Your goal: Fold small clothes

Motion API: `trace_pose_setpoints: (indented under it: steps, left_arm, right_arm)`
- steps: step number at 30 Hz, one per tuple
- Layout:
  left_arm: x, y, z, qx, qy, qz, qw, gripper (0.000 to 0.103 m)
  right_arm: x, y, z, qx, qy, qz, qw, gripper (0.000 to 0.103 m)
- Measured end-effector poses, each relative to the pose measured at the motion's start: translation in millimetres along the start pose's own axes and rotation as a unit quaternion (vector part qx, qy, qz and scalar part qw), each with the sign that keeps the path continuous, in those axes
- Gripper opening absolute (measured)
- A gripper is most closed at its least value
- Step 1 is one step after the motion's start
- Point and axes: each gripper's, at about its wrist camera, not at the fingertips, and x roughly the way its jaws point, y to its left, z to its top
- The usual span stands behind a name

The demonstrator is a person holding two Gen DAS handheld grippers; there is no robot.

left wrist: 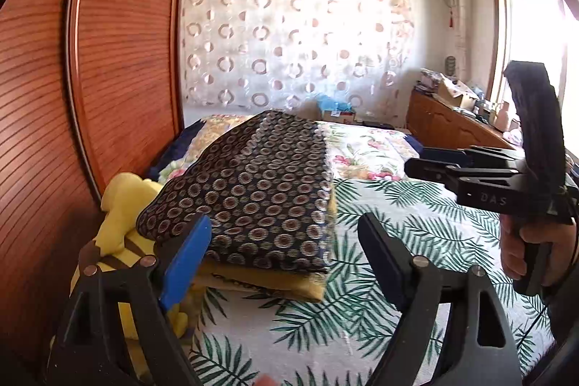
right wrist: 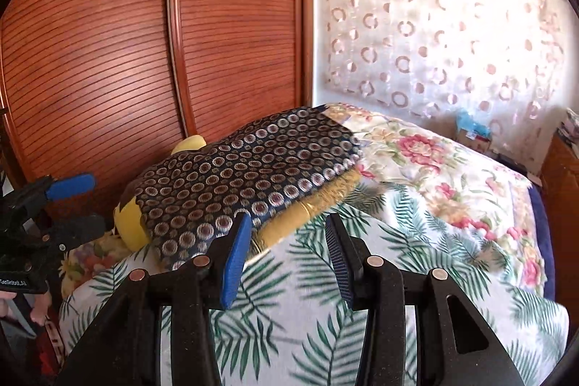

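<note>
A folded dark blue cloth with ring print [left wrist: 260,190] [right wrist: 246,169] lies on top of a folded mustard cloth [left wrist: 275,284] [right wrist: 322,205], stacked on the leaf-print sheet [left wrist: 416,234] [right wrist: 318,331] of a bed. My left gripper [left wrist: 286,227] [right wrist: 83,205] is open wide just in front of the stack's near edge, its blue left pad overlapping the cloth's corner in view, and it grips nothing. My right gripper [right wrist: 288,219] [left wrist: 419,161] stands open over the sheet to the right of the stack, with nothing between its fingers. A hand [left wrist: 521,248] holds its handle.
A yellow plush toy [left wrist: 123,205] [right wrist: 130,223] is wedged between the stack and the ribbed wooden wardrobe doors [left wrist: 90,78] [right wrist: 217,42]. A floral quilt [left wrist: 365,151] [right wrist: 434,161] lies farther back. A low wooden cabinet [left wrist: 445,125] with clutter stands at the right, near a bright window.
</note>
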Motion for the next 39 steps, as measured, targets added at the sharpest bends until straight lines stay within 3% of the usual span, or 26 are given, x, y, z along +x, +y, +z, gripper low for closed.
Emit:
trace_pose_setpoints:
  steps: [3,5,10,17,26,31,39]
  left_arm:
    - [-3.6,-10.5,0.7,0.008,0.000,-0.006,1.0000,0.084]
    - [-4.8,-16.6,-1.1,0.010,0.003,-0.009,0.9999,0.084]
    - [-10.0,-38.1,-6.8,0.019,0.004,-0.029,0.9994,0.084]
    - [-21.4,-71.2,-7.9,0.034,0.005,-0.050,0.9982,0.084]
    - [-49.0,-108.5,21.2,0.047,-0.020,-0.050,0.9974,0.084]
    - [-63.6,-117.0,34.4,0.037,-0.035,-0.057,0.9971,0.084]
    - [-74.8,-125.3,39.8,0.052,-0.051,-0.052,0.9960,0.084]
  right_arm:
    - [-27.6,1.0,-12.3,0.010,-0.006,-0.013,1.000,0.047]
    - [-42.9,2.6,-20.7,0.016,-0.012,-0.021,1.000,0.060]
    - [-82.0,2.7,-45.7,0.045,-0.015,-0.064,0.997,0.074]
    - [-140.9,-1.8,-64.5,0.085,-0.026,-0.126,0.988,0.075]
    - [-211.3,6.3,-67.6,0.100,-0.062,-0.189,0.975,0.075]
    - [-231.4,7.6,-70.4,0.113,-0.087,-0.209,0.967,0.075]
    - [-229.4,12.1,-77.8,0.125,-0.102,-0.222,0.961,0.075]
